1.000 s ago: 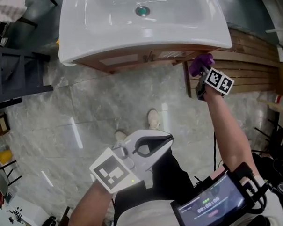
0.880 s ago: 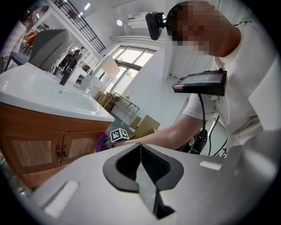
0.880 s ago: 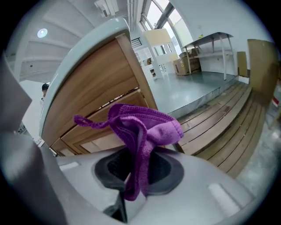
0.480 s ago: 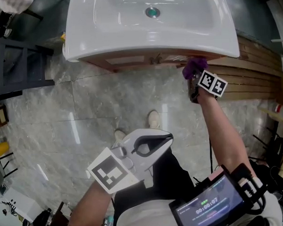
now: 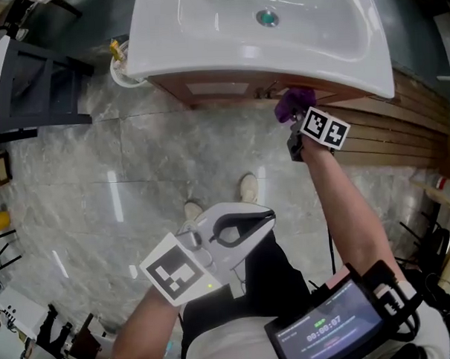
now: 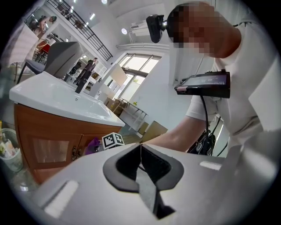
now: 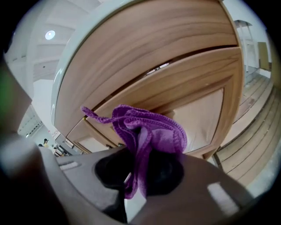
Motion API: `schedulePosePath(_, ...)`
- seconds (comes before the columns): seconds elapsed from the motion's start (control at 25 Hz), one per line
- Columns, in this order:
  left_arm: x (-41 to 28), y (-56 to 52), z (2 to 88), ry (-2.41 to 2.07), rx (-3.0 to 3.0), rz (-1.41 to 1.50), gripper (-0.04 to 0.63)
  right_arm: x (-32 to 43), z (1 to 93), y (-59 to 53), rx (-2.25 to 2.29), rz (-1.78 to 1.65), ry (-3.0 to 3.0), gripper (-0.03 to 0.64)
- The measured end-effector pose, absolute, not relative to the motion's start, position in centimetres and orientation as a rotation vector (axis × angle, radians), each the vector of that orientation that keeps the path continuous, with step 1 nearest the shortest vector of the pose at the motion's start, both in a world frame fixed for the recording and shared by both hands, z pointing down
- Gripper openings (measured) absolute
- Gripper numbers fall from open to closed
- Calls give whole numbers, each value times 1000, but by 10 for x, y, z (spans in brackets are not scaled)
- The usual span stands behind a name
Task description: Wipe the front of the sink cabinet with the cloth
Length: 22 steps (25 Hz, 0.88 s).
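Note:
The wooden sink cabinet stands under a white basin; its door panels fill the right gripper view. My right gripper is shut on a bunched purple cloth, which is pressed against the upper right of the cabinet front. The cloth also shows small beside the marker cube in the left gripper view. My left gripper is held low near my body, well away from the cabinet, jaws shut with nothing in them.
A cup with brushes stands on the floor at the cabinet's left. A dark chair is further left. Wooden planks lie to the right. My shoes are on the marble floor below the cabinet.
My right gripper has slid the purple cloth leftward along the cabinet front, from the right corner towards the middle. The left gripper has stayed where it was.

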State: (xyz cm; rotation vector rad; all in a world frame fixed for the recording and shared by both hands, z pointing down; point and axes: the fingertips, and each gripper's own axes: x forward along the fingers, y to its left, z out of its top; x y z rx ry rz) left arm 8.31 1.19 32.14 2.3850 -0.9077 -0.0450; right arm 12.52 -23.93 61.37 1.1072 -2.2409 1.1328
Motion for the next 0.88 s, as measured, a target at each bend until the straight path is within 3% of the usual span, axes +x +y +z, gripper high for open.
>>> schedulePosePath(0.88,23,66,329,-980,2320,-89,8,-57,605,-157,795,1068,-2327,75)
